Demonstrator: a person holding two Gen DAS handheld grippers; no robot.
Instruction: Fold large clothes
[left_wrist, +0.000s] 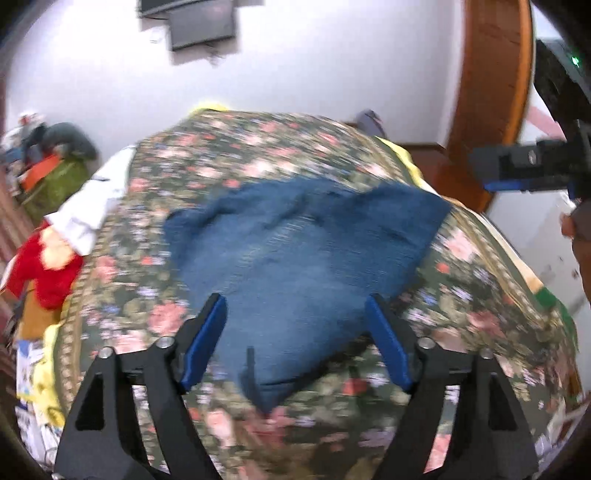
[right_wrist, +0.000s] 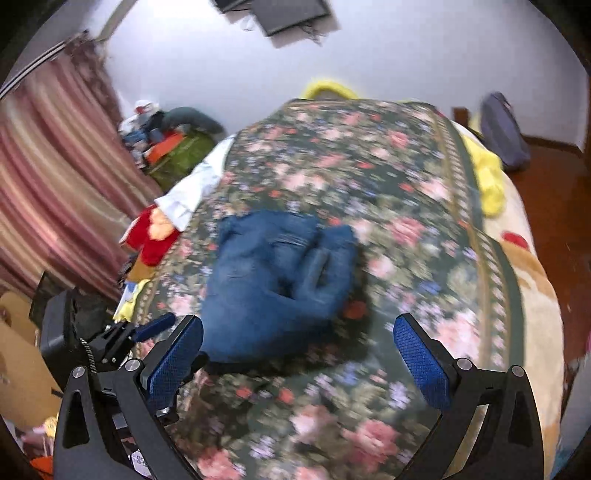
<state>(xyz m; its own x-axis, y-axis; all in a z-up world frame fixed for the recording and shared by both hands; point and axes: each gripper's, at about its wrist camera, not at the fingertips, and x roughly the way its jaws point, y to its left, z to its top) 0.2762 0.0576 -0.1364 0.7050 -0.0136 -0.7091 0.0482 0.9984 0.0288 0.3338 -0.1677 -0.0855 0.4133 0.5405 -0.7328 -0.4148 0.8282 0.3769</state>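
1. Jeans (left_wrist: 295, 236) lie bunched and partly folded on the floral bedspread (left_wrist: 461, 288) — roughly mid-bed in both wrist views.
2. We see the left gripper (left_wrist: 297, 306) spread wide just above the near end of the denim, its blue pads (left_wrist: 207, 343) pressing on nothing.
3. We see the right gripper (right_wrist: 297, 354) wide too, gripping nothing — the denim sits just beyond its fingertips.
4. White cloth (right_wrist: 192, 192) and a red item (right_wrist: 151, 240) lie at the bed's left edge, the picture blurred.

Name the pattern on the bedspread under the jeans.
Dark green floral bedspread, pink and red blooms; clearest in the right wrist view.
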